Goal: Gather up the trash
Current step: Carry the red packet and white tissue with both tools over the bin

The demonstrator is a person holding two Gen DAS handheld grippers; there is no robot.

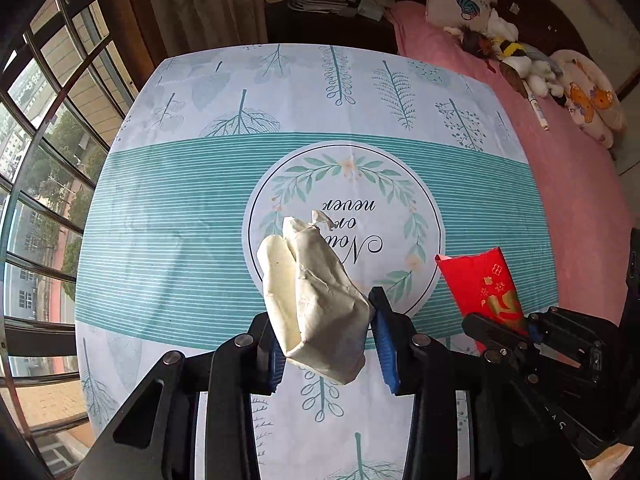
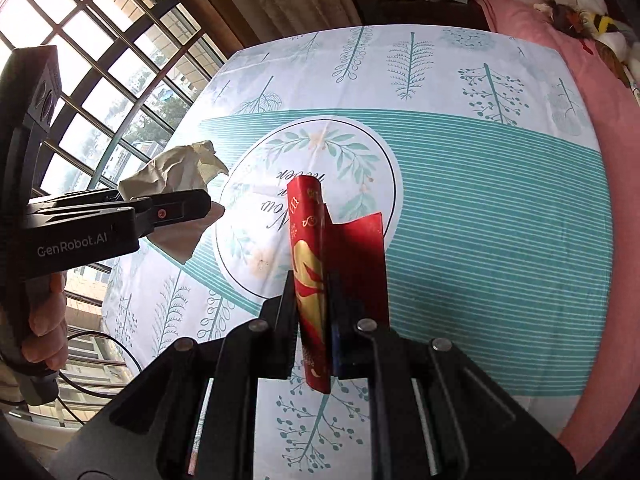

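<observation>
Gripping crumpled paper (image 1: 320, 300), left gripper (image 1: 326, 344) clamps loosely; right gripper (image 2: 314, 320) pinches red envelope (image 2: 320, 260) edgewise — either could slip mid-carry.

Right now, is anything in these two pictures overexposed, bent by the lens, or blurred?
Left wrist view: the table edge curves strongly, fisheye distortion; the crumpled paper is sharp, evenly lit. Right wrist view: the window panes are blown out to white; the red envelope stays sharp, with mild glare on its gold print. No motion blur in either.
</observation>
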